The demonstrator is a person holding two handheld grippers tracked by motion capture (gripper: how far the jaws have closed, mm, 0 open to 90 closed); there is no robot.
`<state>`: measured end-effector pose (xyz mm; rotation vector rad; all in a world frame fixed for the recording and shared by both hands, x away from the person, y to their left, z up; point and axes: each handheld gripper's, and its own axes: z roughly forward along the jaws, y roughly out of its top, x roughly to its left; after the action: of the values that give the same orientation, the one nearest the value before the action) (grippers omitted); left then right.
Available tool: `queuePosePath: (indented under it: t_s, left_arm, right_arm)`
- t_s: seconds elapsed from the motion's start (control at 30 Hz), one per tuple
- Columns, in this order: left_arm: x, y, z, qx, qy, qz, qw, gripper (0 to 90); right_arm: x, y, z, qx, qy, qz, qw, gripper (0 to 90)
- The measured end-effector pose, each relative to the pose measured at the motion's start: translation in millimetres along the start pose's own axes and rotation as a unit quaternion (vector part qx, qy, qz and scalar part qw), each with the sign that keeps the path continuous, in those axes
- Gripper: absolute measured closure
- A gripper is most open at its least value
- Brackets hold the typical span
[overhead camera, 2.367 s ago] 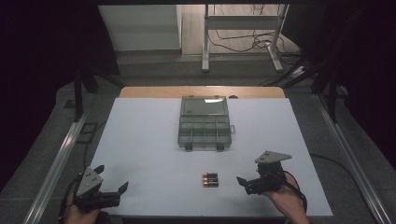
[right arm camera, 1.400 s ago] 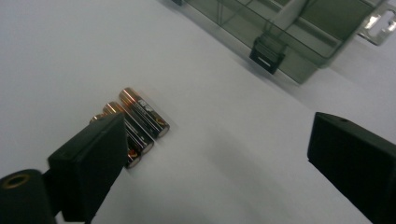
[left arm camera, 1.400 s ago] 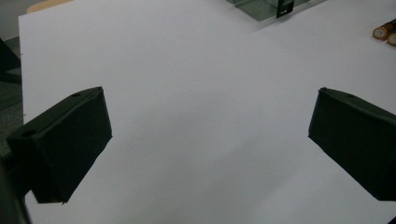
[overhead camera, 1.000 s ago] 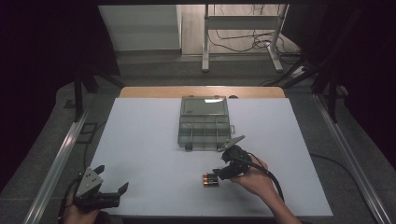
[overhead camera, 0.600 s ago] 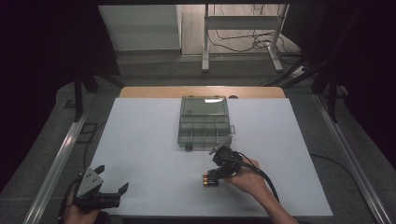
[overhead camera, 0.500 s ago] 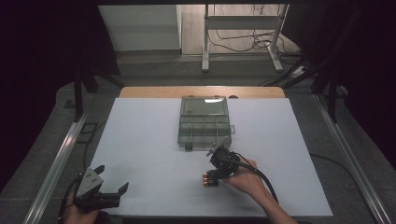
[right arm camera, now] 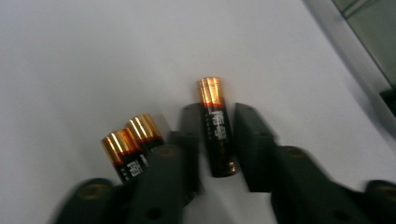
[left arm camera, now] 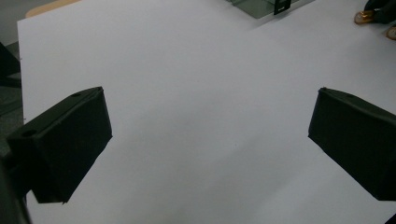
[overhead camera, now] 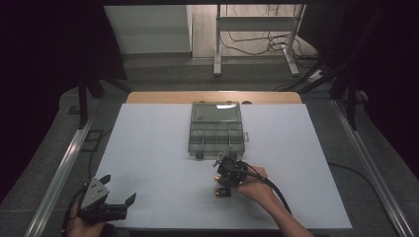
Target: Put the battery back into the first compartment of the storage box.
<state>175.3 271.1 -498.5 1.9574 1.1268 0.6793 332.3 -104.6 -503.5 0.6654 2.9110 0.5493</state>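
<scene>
Battery (right arm camera: 215,125), clamped between right gripper (right arm camera: 215,140) jaws

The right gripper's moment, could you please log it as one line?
right gripper: jaws just closing, shut on battery | two batteries beside it on table | left gripper: open, idle | organizer box: untouched

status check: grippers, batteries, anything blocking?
Right gripper shut on one battery, jaws just closed. Two other batteries lie beside its left jaw. Left gripper open, idle on the white mat. Clear organizer box beyond, path unobstructed.
</scene>
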Motion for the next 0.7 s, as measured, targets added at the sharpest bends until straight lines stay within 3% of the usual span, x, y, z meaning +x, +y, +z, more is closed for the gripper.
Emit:
queuePosePath:
  t_s: [0.23, 0.7]
  left_arm:
    - [0.3, -0.1, -0.2, 0.0, 0.0, 0.0, 1.0, 0.2]
    - [0.5, 0.0, 0.5, 0.002, 0.0, -0.002, 1.0, 0.4]
  right_arm:
    - [2.2, -0.1, -2.0, -0.003, -0.006, 0.001, 1.0, 76.3]
    - [-8.5, 2.1, -27.6, -0.076, 0.001, 0.038, 0.9964, 76.3]
